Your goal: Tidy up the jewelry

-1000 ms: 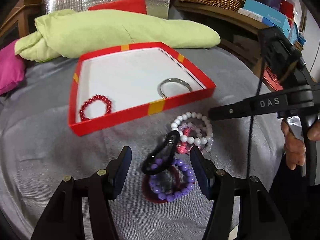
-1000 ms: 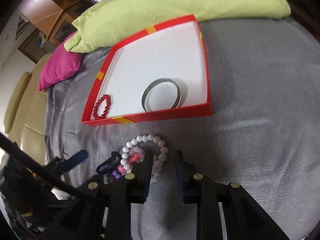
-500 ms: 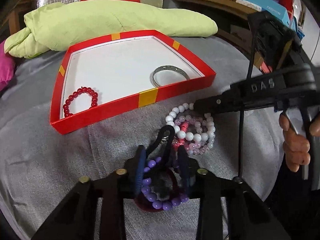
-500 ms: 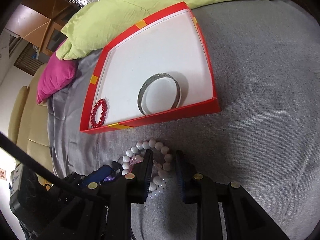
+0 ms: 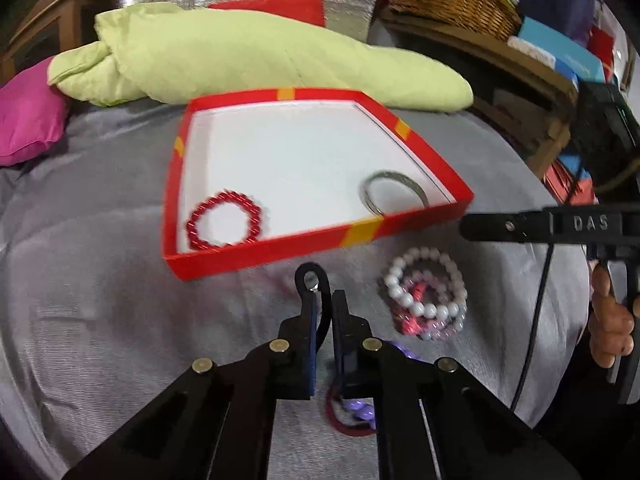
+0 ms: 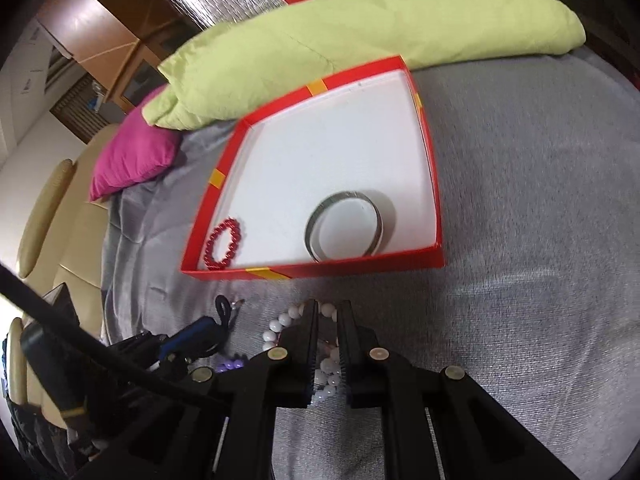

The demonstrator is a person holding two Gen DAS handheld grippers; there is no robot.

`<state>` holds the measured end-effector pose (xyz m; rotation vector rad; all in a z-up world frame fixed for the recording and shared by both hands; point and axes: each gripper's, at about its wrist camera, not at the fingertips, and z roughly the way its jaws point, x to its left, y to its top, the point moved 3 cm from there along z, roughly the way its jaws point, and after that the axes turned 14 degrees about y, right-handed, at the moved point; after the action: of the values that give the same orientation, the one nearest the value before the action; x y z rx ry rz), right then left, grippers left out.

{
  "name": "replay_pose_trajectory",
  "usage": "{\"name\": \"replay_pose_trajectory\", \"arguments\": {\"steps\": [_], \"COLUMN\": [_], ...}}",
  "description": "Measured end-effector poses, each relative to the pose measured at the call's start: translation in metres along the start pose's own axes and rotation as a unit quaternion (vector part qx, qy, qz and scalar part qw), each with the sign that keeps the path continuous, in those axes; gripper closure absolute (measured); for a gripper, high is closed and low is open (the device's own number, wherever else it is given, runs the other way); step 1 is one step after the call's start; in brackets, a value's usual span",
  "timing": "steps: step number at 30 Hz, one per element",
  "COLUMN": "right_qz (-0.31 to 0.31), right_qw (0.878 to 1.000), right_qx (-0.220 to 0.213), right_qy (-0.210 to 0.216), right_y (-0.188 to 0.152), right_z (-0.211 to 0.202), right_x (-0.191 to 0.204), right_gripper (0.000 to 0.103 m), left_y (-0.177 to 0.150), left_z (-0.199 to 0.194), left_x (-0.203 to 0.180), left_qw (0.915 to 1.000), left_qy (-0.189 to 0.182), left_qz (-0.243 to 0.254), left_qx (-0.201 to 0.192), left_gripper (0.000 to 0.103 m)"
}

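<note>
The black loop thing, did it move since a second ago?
Yes. The black loop, pinched in the left hand-held gripper, has left the purple bead bracelet and come nearer the red box.

Left gripper: matte black linkage arms, brass-coloured round rivets at joints, dark blue pads on inner finger faces. Right gripper: same black build, ridged inner finger faces, same brass rivets. In left view at 3 o'clock: black bar stamped "DAS", small screw, thin black cable, bare-skinned hand on black handle.
</note>
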<state>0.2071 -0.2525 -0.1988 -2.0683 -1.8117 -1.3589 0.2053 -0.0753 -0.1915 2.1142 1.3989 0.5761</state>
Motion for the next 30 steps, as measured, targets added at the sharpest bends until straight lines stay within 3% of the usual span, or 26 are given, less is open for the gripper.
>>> {"name": "replay_pose_trajectory", "arguments": {"steps": [9, 13, 19, 21, 23, 24, 26, 28, 30], "right_qz": [0.042, 0.064, 0.057, 0.038, 0.015, 0.008, -0.002, -0.010, -0.016], "right_qw": [0.997, 0.995, 0.996, 0.997, 0.997, 0.997, 0.997, 0.997, 0.998], "right_qx": [0.059, 0.069, 0.055, 0.054, 0.056, 0.055, 0.052, 0.045, 0.033], "right_qy": [-0.015, -0.015, -0.029, -0.043, -0.058, -0.062, -0.064, -0.064, -0.056], "right_y": [-0.008, -0.010, -0.010, -0.010, -0.011, -0.011, -0.011, -0.010, -0.008], "right_z": [0.016, 0.025, 0.031, 0.033, 0.036, 0.037, 0.035, 0.031, 0.025], "right_x": [-0.013, -0.017, -0.016, -0.013, -0.010, -0.009, -0.007, -0.005, -0.003], "right_gripper": [0.086, 0.072, 0.071, 0.075, 0.092, 0.092, 0.092, 0.092, 0.092], "left_y": [0.002, 0.000, -0.008, -0.011, -0.014, -0.015, -0.016, -0.016, -0.015], "left_z": [0.000, -0.001, 0.004, 0.007, 0.010, 0.010, 0.012, 0.011, 0.009], "left_x": [0.009, 0.008, 0.020, 0.024, 0.028, 0.030, 0.031, 0.029, 0.026], "left_qw": [0.9999, 0.9999, 0.9995, 0.9989, 0.9983, 0.9979, 0.9973, 0.9973, 0.9979], "left_qy": [0.009, 0.010, 0.017, 0.016, 0.013, 0.010, 0.006, 0.000, -0.004], "left_qz": [-0.010, -0.005, -0.014, -0.022, -0.029, -0.033, -0.040, -0.043, -0.037], "left_qx": [-0.002, 0.001, 0.024, 0.037, 0.050, 0.054, 0.061, 0.059, 0.052], "left_gripper": [0.095, 0.095, 0.095, 0.094, 0.087, 0.083, 0.065, 0.058, 0.057]}}
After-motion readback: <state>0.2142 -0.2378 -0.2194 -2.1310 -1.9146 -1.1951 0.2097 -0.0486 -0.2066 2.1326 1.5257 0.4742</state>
